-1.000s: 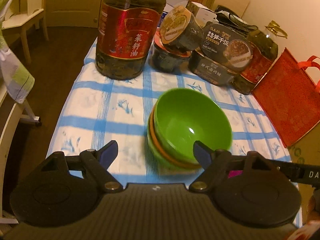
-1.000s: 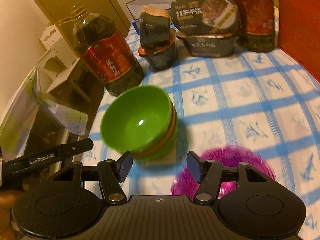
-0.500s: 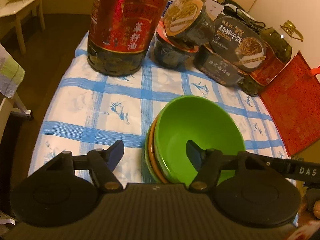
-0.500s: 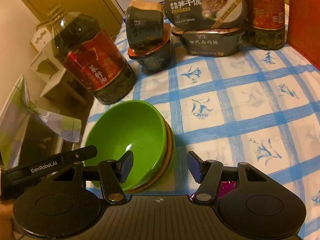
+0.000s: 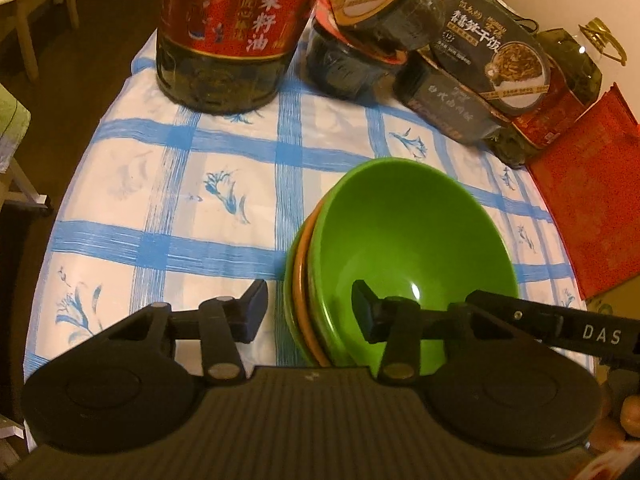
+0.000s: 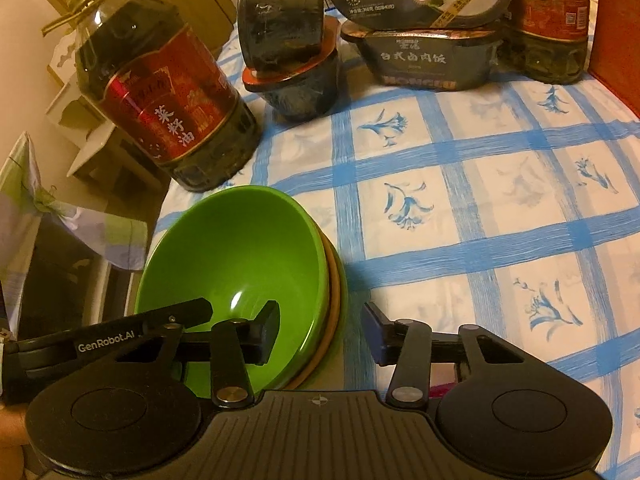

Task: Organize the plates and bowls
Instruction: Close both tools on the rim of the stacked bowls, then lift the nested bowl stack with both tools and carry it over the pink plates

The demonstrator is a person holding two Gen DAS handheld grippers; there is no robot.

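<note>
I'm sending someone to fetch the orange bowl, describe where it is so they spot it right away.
On the blue-checked tablecloth, in front of the big oil bottle, sits a stack of nested bowls. The orange bowl is the middle one: only its thin rim shows, sandwiched between two green bowls.

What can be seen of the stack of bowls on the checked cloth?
The stack of bowls is three nested bowls: a glossy green one on top, an orange rim below it, another green rim beneath. It sits tilted on the blue-checked tablecloth. Each gripper's closing fingers straddle an opposite edge, one finger inside the top bowl, one outside. Contact isn't clear.
</note>
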